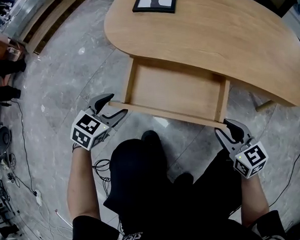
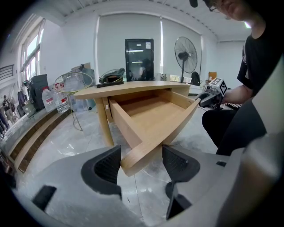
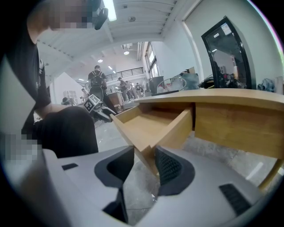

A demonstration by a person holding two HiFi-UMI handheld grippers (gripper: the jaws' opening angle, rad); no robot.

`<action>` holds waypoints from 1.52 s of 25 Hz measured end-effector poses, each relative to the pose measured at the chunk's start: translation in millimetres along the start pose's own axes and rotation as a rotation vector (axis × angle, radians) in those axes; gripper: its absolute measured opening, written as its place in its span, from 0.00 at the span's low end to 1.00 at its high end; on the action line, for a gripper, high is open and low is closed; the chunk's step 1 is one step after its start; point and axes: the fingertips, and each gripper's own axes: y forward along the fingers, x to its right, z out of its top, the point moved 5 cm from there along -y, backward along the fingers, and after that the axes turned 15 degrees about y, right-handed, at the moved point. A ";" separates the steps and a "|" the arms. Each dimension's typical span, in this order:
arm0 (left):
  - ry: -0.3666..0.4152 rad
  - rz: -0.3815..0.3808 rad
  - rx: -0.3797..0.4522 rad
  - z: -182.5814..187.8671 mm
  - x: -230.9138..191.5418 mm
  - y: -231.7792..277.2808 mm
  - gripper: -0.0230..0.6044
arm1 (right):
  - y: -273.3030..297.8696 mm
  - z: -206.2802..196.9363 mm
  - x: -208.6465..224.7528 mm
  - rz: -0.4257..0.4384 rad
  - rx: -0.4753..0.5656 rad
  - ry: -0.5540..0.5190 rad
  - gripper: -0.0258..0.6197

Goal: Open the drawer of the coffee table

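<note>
The light wooden coffee table (image 1: 210, 32) has its drawer (image 1: 173, 90) pulled out toward me, and the drawer is empty inside. My left gripper (image 1: 117, 104) straddles the left end of the drawer front (image 1: 165, 113). In the left gripper view the board's corner (image 2: 133, 159) sits between the pads of my left gripper (image 2: 141, 159) and touches both. My right gripper (image 1: 222, 126) holds the right end of the drawer front. In the right gripper view its jaws (image 3: 144, 162) pinch that thin corner (image 3: 148, 148).
A black-framed deer picture (image 1: 155, 0) lies on the tabletop at the far side. My knees and black trousers (image 1: 142, 163) are close in front of the drawer. Cables (image 1: 21, 175) trail on the grey floor at left. A standing fan (image 2: 186, 53) and a black cabinet (image 2: 139, 60) stand behind the table.
</note>
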 end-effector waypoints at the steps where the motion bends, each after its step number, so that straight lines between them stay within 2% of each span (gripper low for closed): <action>1: 0.005 -0.001 -0.007 0.3 0.2 0.3 0.50 | -0.1 -0.2 0.6 0.000 -0.011 -0.018 0.28; 3: 0.039 -0.011 -0.045 0.2 0.5 1.4 0.49 | -0.7 0.3 1.4 0.000 -0.052 -0.089 0.28; 6: 0.158 -0.035 -0.130 2.2 1.3 3.1 0.44 | 0.3 6.8 -1.9 -0.001 -0.128 -0.252 0.29; 9: 0.255 -0.069 -0.167 5.0 5.9 5.4 0.43 | 2.6 11.7 -5.0 -0.001 -0.183 -0.387 0.31; 13: 0.387 -0.135 -0.221 10.2 10.9 10.0 0.35 | 0.8 15.6 -6.5 0.004 -0.196 -0.450 0.31; 16: 0.447 -0.171 -0.263 11.7 11.2 10.2 0.31 | 0.7 19.6 -15.7 0.014 -0.206 -0.510 0.30; 20: 0.448 -0.190 -0.285 12.6 10.3 8.9 0.30 | 5.8 19.7 -27.6 0.084 -0.254 -0.566 0.19; 24: 0.438 -0.214 -0.302 12.9 11.8 7.6 0.29 | 4.9 19.6 -27.8 0.119 -0.268 -0.547 0.18; 31: 0.422 -0.300 -0.327 4.0 25.3 -1.2 0.26 | -0.7 9.7 -34.5 0.174 -0.336 -0.586 0.16; 34: 0.415 -0.305 -0.330 2.8 26.2 -0.4 0.26 | -0.5 8.5 -34.3 0.184 -0.332 -0.550 0.17; 38: 0.411 -0.300 -0.330 2.7 27.1 0.0 0.26 | -0.3 9.1 -34.8 0.181 -0.333 -0.563 0.17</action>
